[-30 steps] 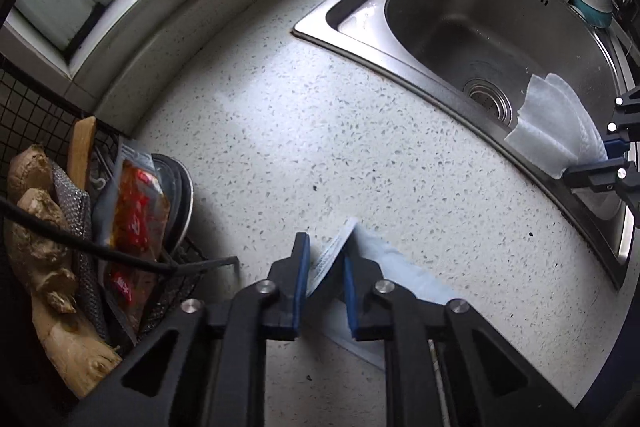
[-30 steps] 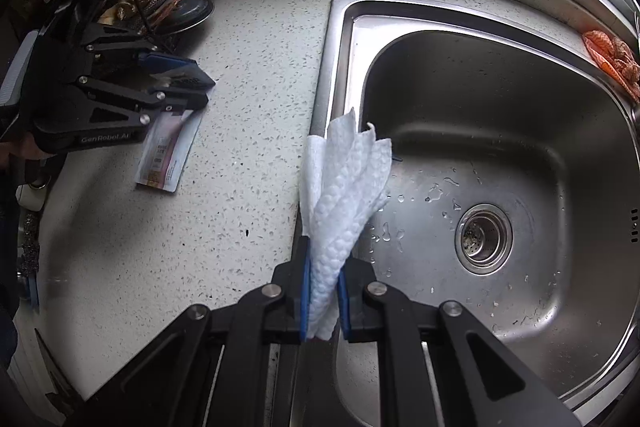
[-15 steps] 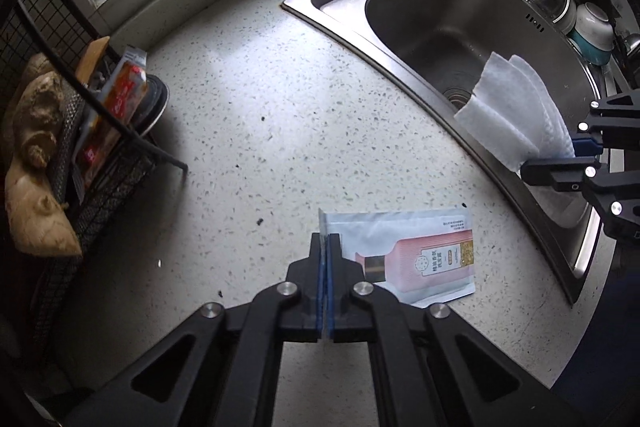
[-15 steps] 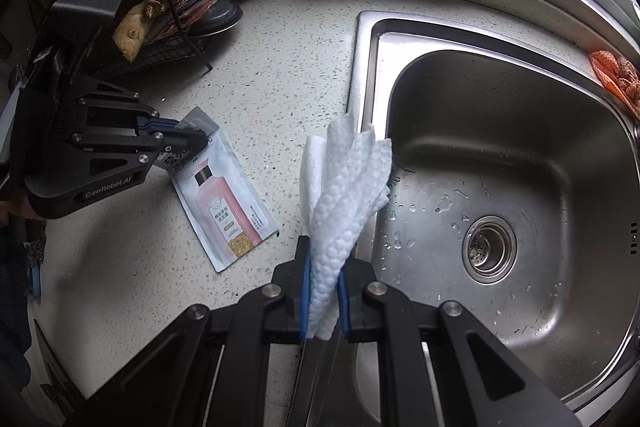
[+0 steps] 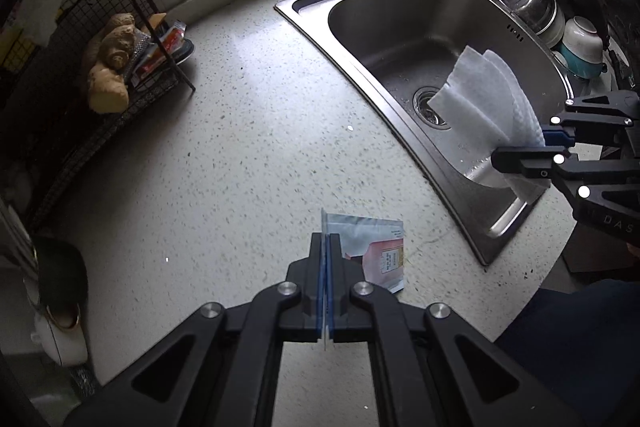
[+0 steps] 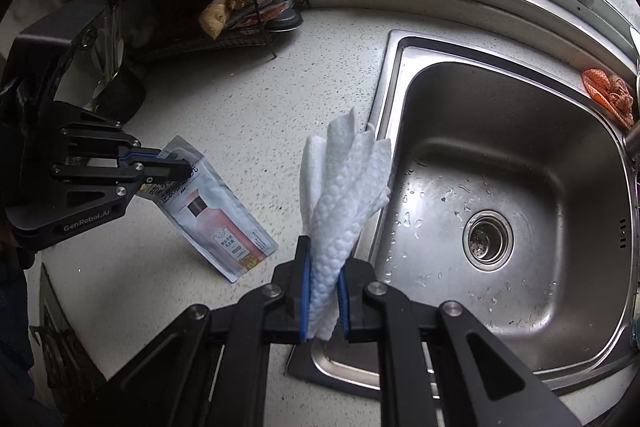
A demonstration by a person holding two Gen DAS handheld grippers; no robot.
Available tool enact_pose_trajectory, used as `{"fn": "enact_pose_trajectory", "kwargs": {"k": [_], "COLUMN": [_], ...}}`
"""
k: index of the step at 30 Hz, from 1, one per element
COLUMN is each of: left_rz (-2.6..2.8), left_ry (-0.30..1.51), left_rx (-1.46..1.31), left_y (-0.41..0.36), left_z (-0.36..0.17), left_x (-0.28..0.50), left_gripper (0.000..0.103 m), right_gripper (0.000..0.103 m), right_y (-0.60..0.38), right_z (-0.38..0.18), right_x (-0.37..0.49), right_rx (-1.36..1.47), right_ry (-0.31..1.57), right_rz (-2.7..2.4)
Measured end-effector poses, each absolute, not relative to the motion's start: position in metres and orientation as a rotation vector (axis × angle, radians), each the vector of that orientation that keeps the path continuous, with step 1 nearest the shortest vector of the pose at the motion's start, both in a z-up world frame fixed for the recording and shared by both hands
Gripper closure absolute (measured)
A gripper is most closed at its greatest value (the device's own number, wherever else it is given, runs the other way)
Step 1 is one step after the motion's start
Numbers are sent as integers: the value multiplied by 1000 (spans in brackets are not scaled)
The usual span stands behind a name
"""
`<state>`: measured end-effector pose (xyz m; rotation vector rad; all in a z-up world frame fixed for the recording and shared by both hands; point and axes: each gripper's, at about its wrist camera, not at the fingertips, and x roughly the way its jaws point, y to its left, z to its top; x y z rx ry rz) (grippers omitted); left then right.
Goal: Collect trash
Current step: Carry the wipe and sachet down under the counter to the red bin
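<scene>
My left gripper pinches the flat sachet by its top edge; it hangs light, slick and floppy above the counter. My right gripper clamps the soft paper towel at 3 o'clock, over the sink rim. Open counter lies toward 11 o'clock.

Glossy plastic pouch, embossed paper towel — brushed steel sink, speckled stone counter
</scene>
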<state>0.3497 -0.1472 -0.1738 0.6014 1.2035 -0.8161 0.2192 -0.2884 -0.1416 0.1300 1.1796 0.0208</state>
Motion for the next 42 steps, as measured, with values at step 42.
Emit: {"fn": "enact_pose_trajectory", "kwargs": {"k": [42], "left_rz": [-467], "left_ry": [1496], "left_rx": [306], "left_y": [-139], "left_z": [-464], "left_x": [30], "left_gripper": [103], "right_gripper": [93], "right_y": [-269], "right_z": [-373], "right_x": [-40], "right_rx": [-9], "right_ry": [1399], "right_rz": [257]}}
